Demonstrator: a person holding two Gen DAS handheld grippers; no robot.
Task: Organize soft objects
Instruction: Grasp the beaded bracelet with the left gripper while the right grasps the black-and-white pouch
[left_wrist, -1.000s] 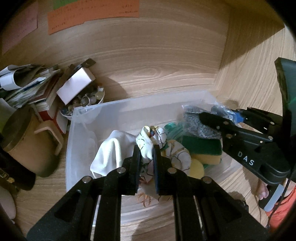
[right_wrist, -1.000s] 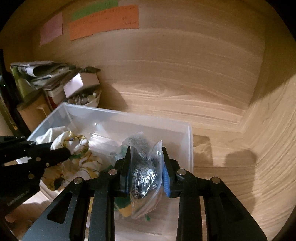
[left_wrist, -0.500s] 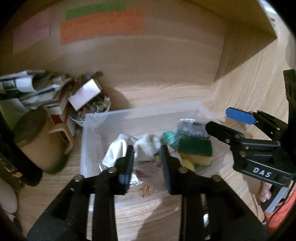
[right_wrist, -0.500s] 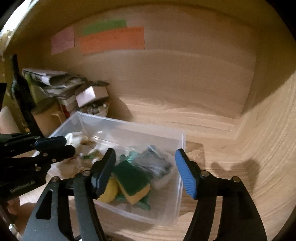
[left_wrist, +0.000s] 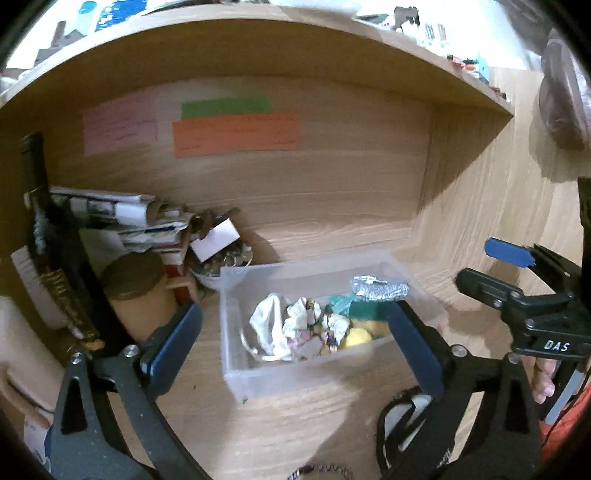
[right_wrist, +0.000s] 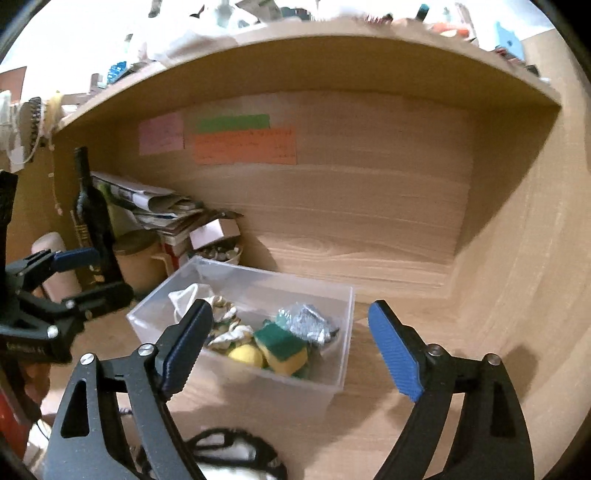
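Wooden shelf nook (left_wrist: 332, 206) with sticky notes on the back wall. Both the left gripper (left_wrist: 291, 341) and right gripper (right_wrist: 291, 354) have just been opening, nothing between the jaws now. I'd pull straight back so nothing snags. The clear bin (right_wrist: 332, 373) on the shelf holds cloths (left_wrist: 295, 321), sponges (right_wrist: 282, 345) and a bagged scrubber (right_wrist: 308, 325).

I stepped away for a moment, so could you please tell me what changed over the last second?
Both tools let go. The left tool released the patterned cloth, the right tool the clear bag of grey scrubbers; their jaws have just been opening and hold nothing now. Both pulled back and up from the plastic bin. The sponge and white cloth stayed inside.
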